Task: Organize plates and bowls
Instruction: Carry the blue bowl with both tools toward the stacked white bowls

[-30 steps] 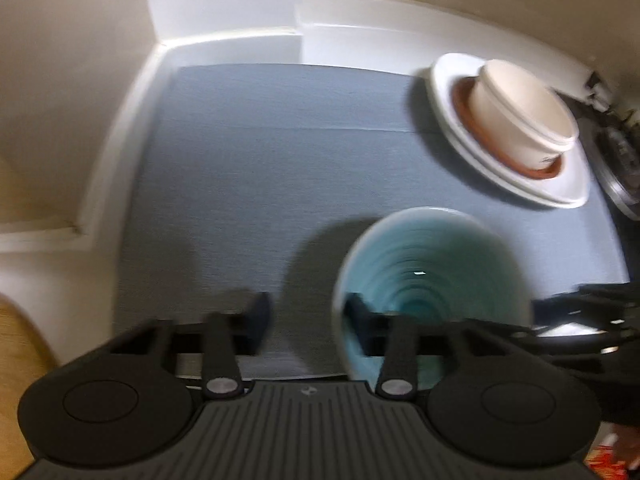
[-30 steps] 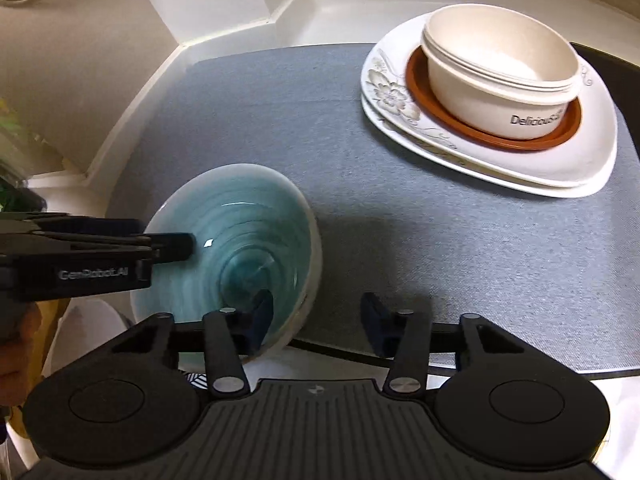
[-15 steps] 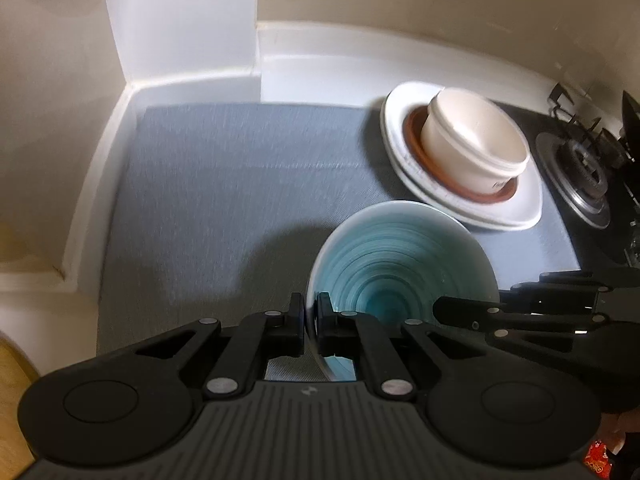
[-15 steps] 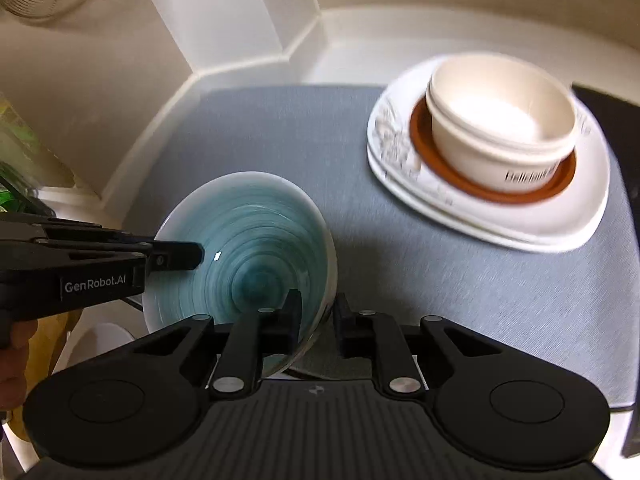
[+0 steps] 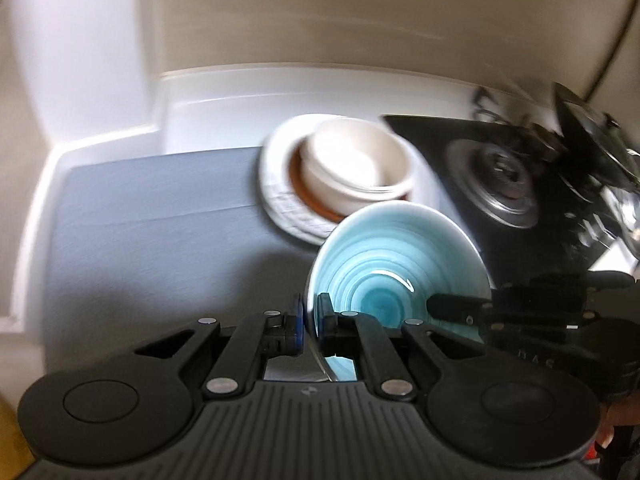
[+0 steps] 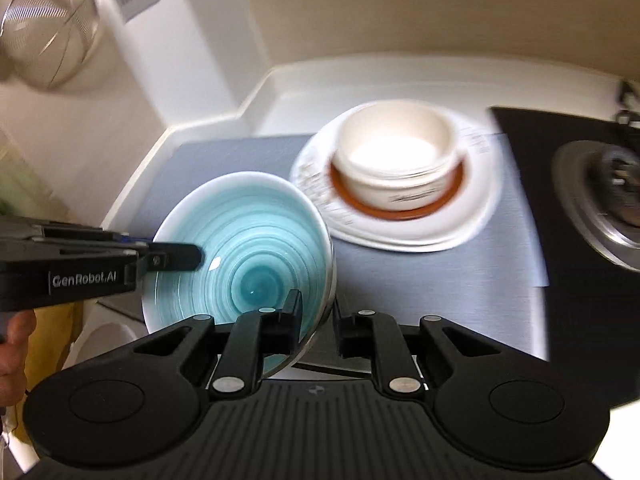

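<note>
A turquoise bowl (image 5: 396, 268) with a white outside is held in the air above the grey mat (image 5: 152, 216). My left gripper (image 5: 310, 316) is shut on its left rim. My right gripper (image 6: 318, 312) is shut on its right rim, and the bowl fills the left of the right wrist view (image 6: 240, 248). Behind it stands a stack: a cream bowl (image 6: 396, 156) on a brown saucer (image 6: 400, 210) on white plates (image 6: 472, 216). The stack also shows in the left wrist view (image 5: 356, 164).
A black gas hob (image 5: 504, 176) with a burner lies to the right of the mat. White counter walls (image 5: 100, 80) close the back and left. A wire strainer (image 6: 48, 36) hangs at the upper left.
Both grippers have lifted the turquoise bowl off the mat and carried it up and toward the stack. A second ago both were open around its rim, then they shut.
</note>
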A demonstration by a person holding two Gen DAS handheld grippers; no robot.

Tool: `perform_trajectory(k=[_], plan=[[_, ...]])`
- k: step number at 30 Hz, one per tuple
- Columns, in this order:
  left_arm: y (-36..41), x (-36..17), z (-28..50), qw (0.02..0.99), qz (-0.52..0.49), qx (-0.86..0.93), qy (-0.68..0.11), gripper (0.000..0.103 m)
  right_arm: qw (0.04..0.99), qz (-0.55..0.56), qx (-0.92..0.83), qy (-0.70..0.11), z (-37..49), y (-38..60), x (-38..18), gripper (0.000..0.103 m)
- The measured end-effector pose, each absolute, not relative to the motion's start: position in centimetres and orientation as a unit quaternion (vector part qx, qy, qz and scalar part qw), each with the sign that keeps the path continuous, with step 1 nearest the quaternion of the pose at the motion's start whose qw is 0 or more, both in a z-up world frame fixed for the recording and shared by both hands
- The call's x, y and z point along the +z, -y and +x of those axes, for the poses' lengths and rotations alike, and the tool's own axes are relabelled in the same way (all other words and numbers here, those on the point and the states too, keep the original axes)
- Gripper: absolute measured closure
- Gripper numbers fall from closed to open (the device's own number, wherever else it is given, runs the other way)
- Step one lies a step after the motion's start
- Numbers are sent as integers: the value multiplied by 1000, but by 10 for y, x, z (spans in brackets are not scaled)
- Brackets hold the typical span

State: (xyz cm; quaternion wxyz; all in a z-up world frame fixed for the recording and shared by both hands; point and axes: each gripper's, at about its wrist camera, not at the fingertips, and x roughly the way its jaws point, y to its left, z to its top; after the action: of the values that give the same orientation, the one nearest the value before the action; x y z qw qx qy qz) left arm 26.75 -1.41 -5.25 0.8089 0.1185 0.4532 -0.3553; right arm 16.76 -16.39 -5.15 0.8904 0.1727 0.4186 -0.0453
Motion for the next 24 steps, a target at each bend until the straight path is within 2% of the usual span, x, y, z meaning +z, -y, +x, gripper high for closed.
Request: perform_trajectory(k=[12,24], plan=[[66,-42,244,779,155,-431,-429,96,890,197,-141,-385,111,204,-36,87],[96,-35,230,806,147,-377,-432,96,899,198,-95,-378,112,240,-38,87]])
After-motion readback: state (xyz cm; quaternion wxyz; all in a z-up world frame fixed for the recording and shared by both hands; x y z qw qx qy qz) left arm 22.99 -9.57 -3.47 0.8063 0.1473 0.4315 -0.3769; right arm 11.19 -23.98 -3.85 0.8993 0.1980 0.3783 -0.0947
